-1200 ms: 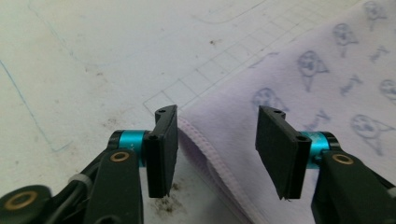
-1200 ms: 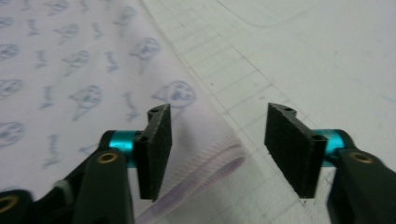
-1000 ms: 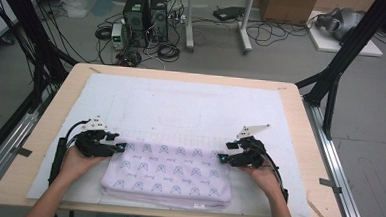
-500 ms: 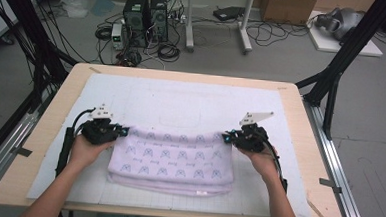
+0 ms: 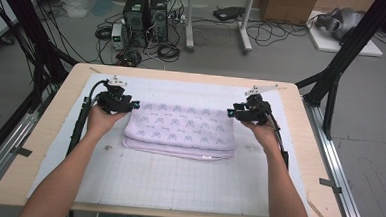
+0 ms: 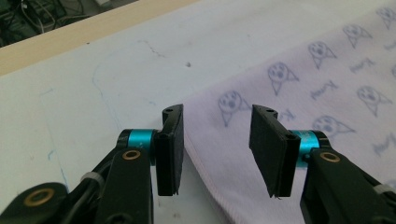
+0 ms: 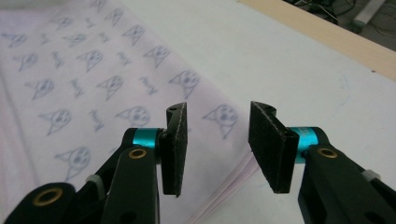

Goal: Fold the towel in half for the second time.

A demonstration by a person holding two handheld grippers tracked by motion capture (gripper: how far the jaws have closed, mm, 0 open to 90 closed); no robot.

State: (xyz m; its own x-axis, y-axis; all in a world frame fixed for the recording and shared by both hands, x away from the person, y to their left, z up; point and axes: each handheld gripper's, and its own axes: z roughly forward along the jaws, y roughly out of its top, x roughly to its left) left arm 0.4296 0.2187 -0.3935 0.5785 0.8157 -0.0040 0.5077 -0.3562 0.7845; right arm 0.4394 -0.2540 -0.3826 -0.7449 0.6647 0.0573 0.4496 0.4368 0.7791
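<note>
A folded cloth [image 5: 180,129], pale lilac with a small printed cat-face pattern, lies on the white gridded mat [image 5: 177,188] that covers the wooden table [image 5: 44,146]. It sits in the far half of the mat, between the two hands, with its long edges running left to right. Its near edge shows stacked layers.

The left gripper [image 5: 131,105] is at the cloth's far left corner. In the left gripper view its jaws stand spread, having just been opening, and the pads [image 6: 170,149] press on nothing. The cloth's hemmed corner [image 6: 243,154] lies on the mat below the gap between them, apart from both pads.

The right gripper [image 5: 231,113] is at the cloth's far right corner. In the right gripper view its jaws are also spread, having just been opening, with the pads [image 7: 271,147] clear of the fabric. The cloth's corner [image 7: 205,121] lies flat below the gap, and the edges of the folded layers show just beside the right-hand pad.

Both grippers point inward toward each other across the cloth, each held by a hand with the forearm coming from the near side. Beyond the table's far edge, computer cases [image 5: 146,16] and cables [image 5: 275,32] lie on the floor.
</note>
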